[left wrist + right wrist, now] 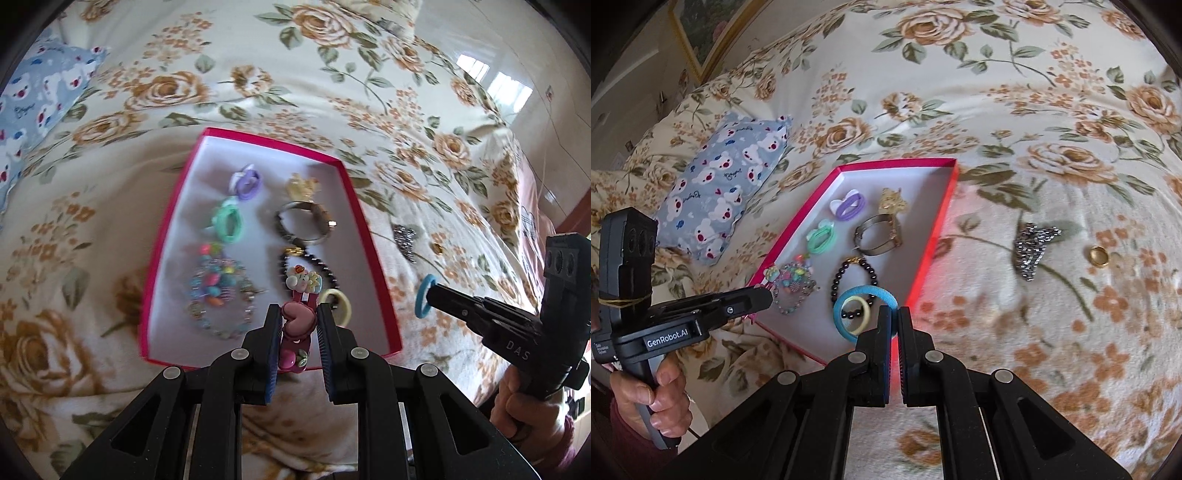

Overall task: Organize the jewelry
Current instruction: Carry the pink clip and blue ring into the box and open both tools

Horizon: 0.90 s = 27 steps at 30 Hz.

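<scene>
A pink-rimmed box (173, 206) (934, 236) lies on the floral bedspread and holds several pieces: purple and green clips, a beaded bracelet (218, 295), a metal bangle (306, 221), a black bead bracelet (855, 280) and a yellow ring (338, 299). My left gripper (297, 321) is shut on a pink cartoon hair clip (297, 328) over the box's near end. My right gripper (892, 321) is shut on a blue hair tie (864, 295) above the box's near right corner; it also shows in the left wrist view (423, 297).
A silver sparkly piece (1032, 243) and a small gold ring (1099, 255) lie on the bedspread to the right of the box. A blue bear-print pillow (720, 184) lies to the left. The bed edge and floor show at far right in the left wrist view.
</scene>
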{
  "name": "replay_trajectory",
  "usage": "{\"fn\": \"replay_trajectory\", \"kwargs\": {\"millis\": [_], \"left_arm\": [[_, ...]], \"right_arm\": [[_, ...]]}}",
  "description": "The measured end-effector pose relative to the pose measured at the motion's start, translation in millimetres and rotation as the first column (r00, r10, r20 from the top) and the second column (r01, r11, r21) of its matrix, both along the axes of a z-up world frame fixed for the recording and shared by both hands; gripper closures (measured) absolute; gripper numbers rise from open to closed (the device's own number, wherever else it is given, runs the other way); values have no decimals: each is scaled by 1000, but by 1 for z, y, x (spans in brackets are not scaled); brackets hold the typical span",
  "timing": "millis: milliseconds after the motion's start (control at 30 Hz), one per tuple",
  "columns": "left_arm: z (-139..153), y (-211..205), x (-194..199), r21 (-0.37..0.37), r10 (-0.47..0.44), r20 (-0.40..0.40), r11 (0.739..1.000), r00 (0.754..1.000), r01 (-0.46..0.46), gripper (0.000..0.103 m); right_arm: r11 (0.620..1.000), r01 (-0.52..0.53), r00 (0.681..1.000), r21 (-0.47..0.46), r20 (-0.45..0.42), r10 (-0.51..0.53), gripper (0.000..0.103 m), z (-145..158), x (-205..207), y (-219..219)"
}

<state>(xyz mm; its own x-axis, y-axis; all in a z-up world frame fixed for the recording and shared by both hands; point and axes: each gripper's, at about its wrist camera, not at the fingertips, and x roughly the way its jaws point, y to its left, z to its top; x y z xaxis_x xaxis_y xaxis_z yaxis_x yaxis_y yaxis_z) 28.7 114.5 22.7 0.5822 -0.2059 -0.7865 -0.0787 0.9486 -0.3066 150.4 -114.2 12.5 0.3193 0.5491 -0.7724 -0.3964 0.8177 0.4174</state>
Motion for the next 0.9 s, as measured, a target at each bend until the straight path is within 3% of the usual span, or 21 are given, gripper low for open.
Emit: {"fn": "replay_trajectory", "kwargs": {"millis": [700,900], "left_arm": [[-8,36,-10,-5,113,-9,994,993,-113,85],[-15,42,1,26,135,-28,991,990,-134,85]], "right_arm": [[997,-77,997,-29,-1,77,100,-7,5,37],[994,-90,996,-54,2,91,100,-15,17,49]]}}
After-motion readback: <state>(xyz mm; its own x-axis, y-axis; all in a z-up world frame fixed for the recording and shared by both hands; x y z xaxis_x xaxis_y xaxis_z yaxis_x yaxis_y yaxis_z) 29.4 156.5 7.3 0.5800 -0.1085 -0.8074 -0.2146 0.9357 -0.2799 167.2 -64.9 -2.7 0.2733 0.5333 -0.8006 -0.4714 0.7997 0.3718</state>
